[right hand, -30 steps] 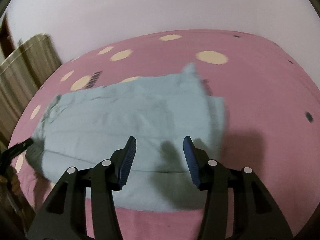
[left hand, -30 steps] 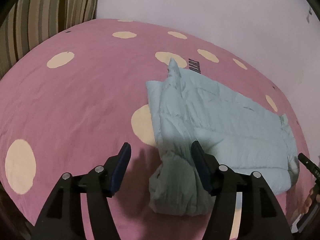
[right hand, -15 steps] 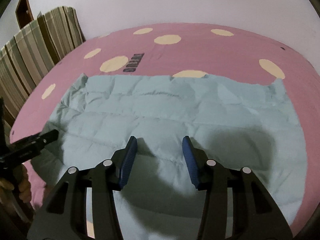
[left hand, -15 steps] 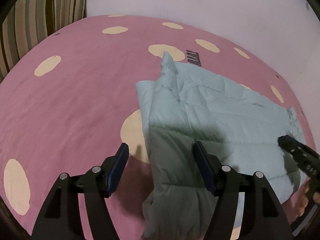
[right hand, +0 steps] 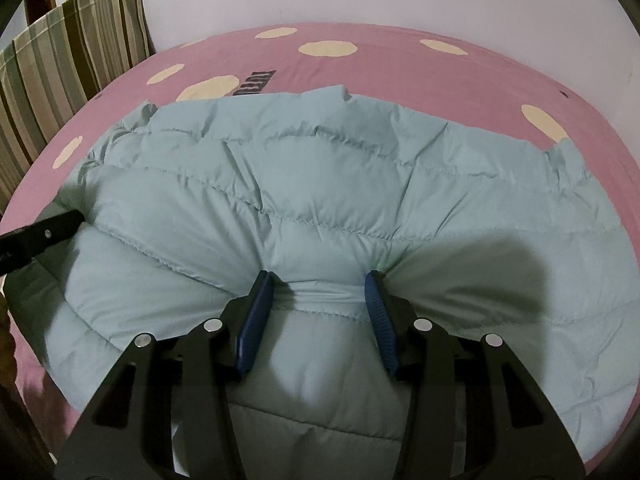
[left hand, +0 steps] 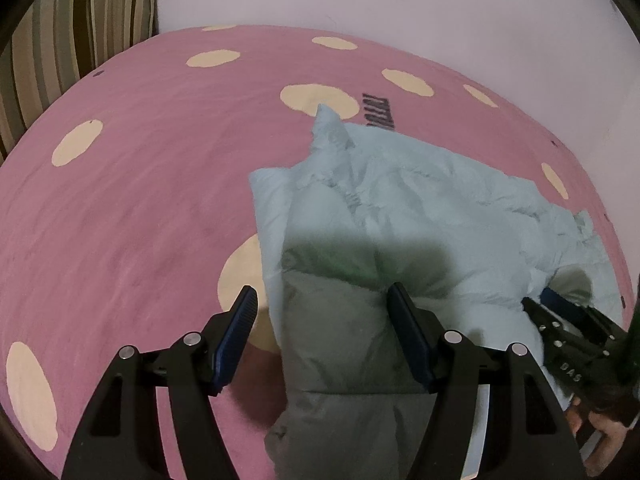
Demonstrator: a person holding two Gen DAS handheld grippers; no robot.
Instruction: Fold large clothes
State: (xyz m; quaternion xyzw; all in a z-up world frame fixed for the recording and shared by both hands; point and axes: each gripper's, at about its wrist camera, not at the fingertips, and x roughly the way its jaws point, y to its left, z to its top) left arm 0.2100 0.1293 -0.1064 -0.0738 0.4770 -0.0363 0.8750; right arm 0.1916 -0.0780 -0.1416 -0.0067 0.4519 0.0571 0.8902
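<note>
— Looking along the left gripper (left hand: 322, 300), what do you see?
— Its jaws stand spread wide. One blue pad hangs over the pink spotted bedsheet (left hand: 132, 200), the other over the pale blue quilted jacket (left hand: 400, 208). The jacket lies on the sheet, its near end in shadow between and below the fingers. I cannot tell whether the pads touch it. At the right edge the right gripper (left hand: 548, 300) reaches onto the jacket's far side.
— And from the right wrist?
— The right gripper (right hand: 318, 280) has its jaws apart, both blue tips pressed into the jacket (right hand: 320, 168), with a bulge of padded fabric gathered between them. The jacket spreads across most of the sheet (right hand: 400, 56). Striped cushions (right hand: 72, 52) stand at the upper left.
</note>
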